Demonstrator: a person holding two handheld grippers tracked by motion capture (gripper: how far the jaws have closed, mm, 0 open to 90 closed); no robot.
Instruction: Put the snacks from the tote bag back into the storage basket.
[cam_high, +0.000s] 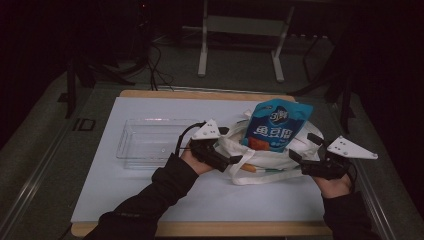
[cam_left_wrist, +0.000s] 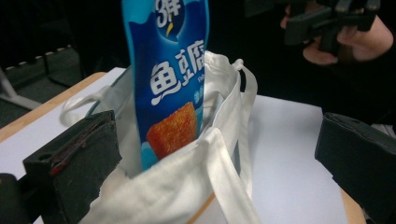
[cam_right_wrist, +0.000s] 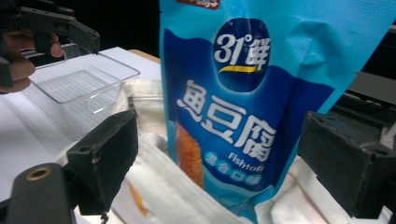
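A blue snack pouch (cam_high: 277, 125) with white lettering stands upright in a white cloth tote bag (cam_high: 262, 161) on the mat, its top half sticking out. My left gripper (cam_high: 231, 146) is at the bag's left side, open. In the left gripper view its jaws straddle the bag's near rim (cam_left_wrist: 187, 179) with the pouch (cam_left_wrist: 168, 70) just behind. My right gripper (cam_high: 301, 146) is at the bag's right side, also open. In the right gripper view (cam_right_wrist: 224, 163) the pouch (cam_right_wrist: 233, 107) stands between and just beyond its spread jaws, over the bag's rim (cam_right_wrist: 163, 186).
An empty clear plastic tray (cam_high: 126, 145) lies on the white mat (cam_high: 150, 195) left of the bag, also in the right gripper view as the tray (cam_right_wrist: 79, 84). A wooden table edge frames the mat. Metal stand legs (cam_high: 202, 50) rise on the floor behind.
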